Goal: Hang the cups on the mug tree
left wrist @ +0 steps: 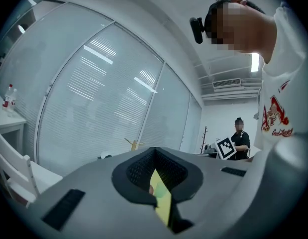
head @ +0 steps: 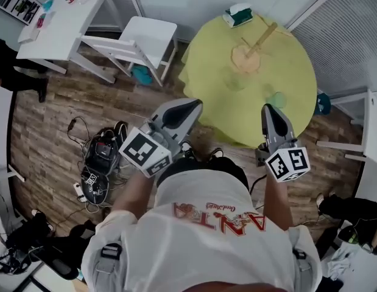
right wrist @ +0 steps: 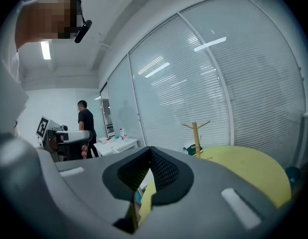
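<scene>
A wooden mug tree (head: 252, 50) stands on the round table with a yellow-green cloth (head: 298, 59). Two greenish cups sit on the cloth, one (head: 235, 83) near the tree's base and one (head: 277, 99) close to the near edge; both are blurred. My left gripper (head: 187, 111) hovers off the table's near-left edge, shut and empty. The right gripper (head: 270, 113), also shut and empty, is over the near edge beside the second cup. The mug tree (right wrist: 195, 133) appears beyond the right gripper (right wrist: 150, 153), and the mug tree (left wrist: 134, 145) shows small past the left gripper (left wrist: 154, 156).
A green and white tissue box (head: 237, 14) lies at the table's far edge. A white chair (head: 142, 38) and a white desk (head: 60, 23) stand to the left. Cables and gear (head: 100, 163) lie on the wooden floor. A person in black (right wrist: 86, 128) stands farther off.
</scene>
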Demonstrator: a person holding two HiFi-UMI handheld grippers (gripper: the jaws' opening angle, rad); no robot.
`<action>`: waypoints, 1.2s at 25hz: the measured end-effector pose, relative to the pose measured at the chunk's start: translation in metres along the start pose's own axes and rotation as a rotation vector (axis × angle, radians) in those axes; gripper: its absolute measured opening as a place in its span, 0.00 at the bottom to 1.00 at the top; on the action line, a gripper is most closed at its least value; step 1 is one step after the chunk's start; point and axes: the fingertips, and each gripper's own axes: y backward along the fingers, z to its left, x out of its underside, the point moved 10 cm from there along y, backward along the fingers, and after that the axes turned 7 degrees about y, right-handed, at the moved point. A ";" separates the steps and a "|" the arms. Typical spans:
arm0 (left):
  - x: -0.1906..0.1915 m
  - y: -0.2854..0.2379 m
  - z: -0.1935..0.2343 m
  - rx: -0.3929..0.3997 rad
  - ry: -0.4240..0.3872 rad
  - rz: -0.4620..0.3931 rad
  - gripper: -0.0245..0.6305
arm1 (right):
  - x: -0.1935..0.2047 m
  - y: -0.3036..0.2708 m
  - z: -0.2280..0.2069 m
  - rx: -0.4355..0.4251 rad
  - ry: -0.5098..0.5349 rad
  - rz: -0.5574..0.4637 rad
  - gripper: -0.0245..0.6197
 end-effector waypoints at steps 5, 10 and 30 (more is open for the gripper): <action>0.005 -0.025 0.011 0.020 0.020 0.039 0.05 | 0.009 -0.007 -0.016 0.014 -0.020 -0.007 0.04; -0.002 -0.059 0.003 0.037 -0.001 0.053 0.05 | 0.018 -0.011 -0.042 0.018 -0.085 -0.026 0.04; 0.003 -0.149 0.038 0.078 0.001 0.179 0.05 | 0.084 -0.060 -0.093 -0.026 -0.202 0.118 0.31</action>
